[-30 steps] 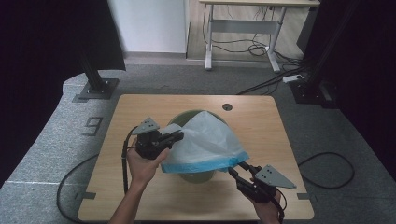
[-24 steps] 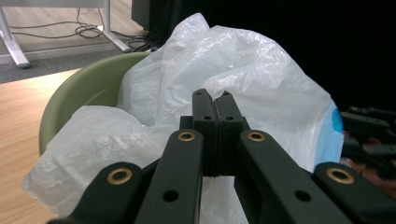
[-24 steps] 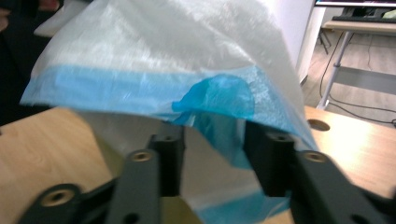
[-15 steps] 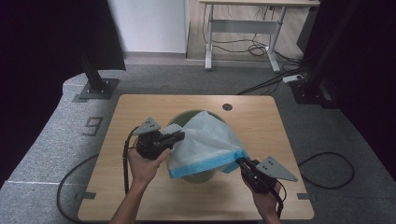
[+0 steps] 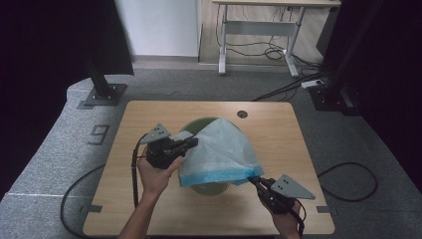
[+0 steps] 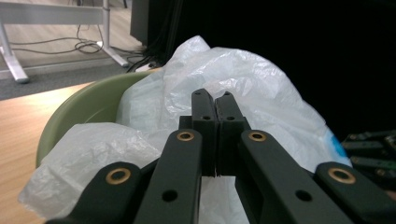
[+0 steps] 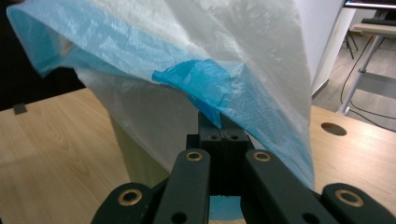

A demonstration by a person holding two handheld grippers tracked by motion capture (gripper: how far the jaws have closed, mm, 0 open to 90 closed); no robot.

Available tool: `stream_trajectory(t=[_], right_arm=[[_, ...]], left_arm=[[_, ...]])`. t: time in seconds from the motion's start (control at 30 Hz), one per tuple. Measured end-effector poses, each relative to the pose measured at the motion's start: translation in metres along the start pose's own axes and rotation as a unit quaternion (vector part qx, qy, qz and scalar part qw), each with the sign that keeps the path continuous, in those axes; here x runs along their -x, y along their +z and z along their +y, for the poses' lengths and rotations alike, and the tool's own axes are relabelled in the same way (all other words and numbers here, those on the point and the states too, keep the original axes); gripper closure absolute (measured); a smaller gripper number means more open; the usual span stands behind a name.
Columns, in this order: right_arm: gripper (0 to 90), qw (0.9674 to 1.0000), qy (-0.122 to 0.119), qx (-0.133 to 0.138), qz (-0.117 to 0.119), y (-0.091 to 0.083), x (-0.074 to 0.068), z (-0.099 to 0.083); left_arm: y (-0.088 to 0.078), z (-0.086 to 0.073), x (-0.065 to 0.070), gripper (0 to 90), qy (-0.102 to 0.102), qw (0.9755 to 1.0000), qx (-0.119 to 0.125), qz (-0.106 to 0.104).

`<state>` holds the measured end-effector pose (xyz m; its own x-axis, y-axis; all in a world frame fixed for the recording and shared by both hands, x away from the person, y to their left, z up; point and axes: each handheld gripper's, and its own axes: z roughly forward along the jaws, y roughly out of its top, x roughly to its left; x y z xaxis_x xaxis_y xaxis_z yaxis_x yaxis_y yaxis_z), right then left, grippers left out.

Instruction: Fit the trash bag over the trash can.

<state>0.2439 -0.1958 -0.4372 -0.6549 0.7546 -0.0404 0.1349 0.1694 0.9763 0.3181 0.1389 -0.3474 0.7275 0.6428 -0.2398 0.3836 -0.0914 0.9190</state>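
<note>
Bag point(image 5: 221, 149) blue edge pinched by right gripper point(image 5: 257, 182) beside bin point(image 5: 205, 188).

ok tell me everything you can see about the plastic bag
The plastic bag is thin, crinkly and translucent white, with a blue band along its open edge. It lies draped over a green bin standing on the wooden table, tented up. The left gripper pinches its left side and the right gripper pinches the blue edge at its near right corner, both shut on the film.

A lab: black curtains point(image 5: 54, 45); numbered floor mat point(image 5: 99, 133); desk cables point(image 5: 259, 47).
</note>
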Motion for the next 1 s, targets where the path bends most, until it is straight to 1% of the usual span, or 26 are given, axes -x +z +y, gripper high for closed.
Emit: stream_trajectory(t=[0.1,0.2,0.27,0.3,0.37,0.4,0.43,0.47,0.53,0.57,0.7,0.77,0.83,0.87,0.97,1.0], right_arm=[[89.0,1.0,-0.003,-0.007,0.005,0.001,-0.002,-0.002],[89.0,0.9998,-0.005,-0.014,0.01,0.002,-0.003,-0.003],[89.0,0.9995,-0.004,-0.025,0.017,0.003,-0.003,-0.003],[89.0,0.9995,-0.005,-0.027,0.017,0.002,-0.002,-0.003],[89.0,0.9995,0.001,-0.026,0.018,0.0,0.001,0.0],[89.0,0.9995,0.001,-0.026,0.016,-0.001,0.002,0.001],[88.9,0.9996,0.001,-0.026,0.015,-0.003,0.002,0.002],[89.0,0.9996,0.001,-0.025,0.014,-0.004,0.003,0.004],[89.0,0.9997,-0.001,-0.023,0.013,-0.006,0.005,0.007],[89.0,0.9997,0.0,-0.02,0.011,-0.008,0.006,0.01],[89.0,0.9999,-0.001,-0.015,0.003,-0.015,0.012,0.017],[89.0,0.9999,0.001,-0.014,-0.001,-0.019,0.015,0.019],[89.0,0.9999,0.001,-0.013,-0.001,-0.02,0.017,0.021],[89.0,0.9999,0.0,-0.013,-0.002,-0.02,0.017,0.022],[89.0,1.0,-0.003,-0.008,-0.001,-0.019,0.016,0.028],[89.0,1.0,-0.005,-0.007,0.001,-0.019,0.015,0.029]], left_arm=[[0.0,0.002,0.001,88.0,0.0,1.0,0.005,-0.004],[0.0,0.003,0.002,87.6,0.005,0.9999,0.005,-0.01],[0.0,0.004,0.002,85.5,0.007,0.9998,0.0,-0.017],[-0.001,0.004,0.002,83.9,0.008,0.9998,0.001,-0.016],[-0.003,0.004,0.002,81.3,0.009,0.9997,-0.002,-0.022],[-0.003,0.004,0.003,79.3,0.014,0.9994,-0.008,-0.03],[-0.003,0.005,0.004,75.4,0.022,0.9988,-0.017,-0.041],[-0.003,0.006,0.006,70.6,0.037,0.9978,-0.024,-0.05],[-0.006,0.006,0.015,63.2,0.068,0.9965,-0.024,-0.042],[-0.008,0.006,0.016,60.1,0.075,0.9961,-0.022,-0.042],[-0.019,0.01,0.02,52.0,0.085,0.9954,-0.008,-0.044],[-0.022,0.012,0.023,50.6,0.087,0.9952,-0.003,-0.045],[-0.022,0.014,0.028,49.5,0.097,0.994,-0.009,-0.05],[-0.019,0.015,0.032,49.3,0.104,0.993,-0.015,-0.054],[-0.007,0.016,0.041,46.9,0.114,0.991,-0.033,-0.061],[-0.003,0.016,0.044,45.4,0.117,0.9905,-0.04,-0.061]])
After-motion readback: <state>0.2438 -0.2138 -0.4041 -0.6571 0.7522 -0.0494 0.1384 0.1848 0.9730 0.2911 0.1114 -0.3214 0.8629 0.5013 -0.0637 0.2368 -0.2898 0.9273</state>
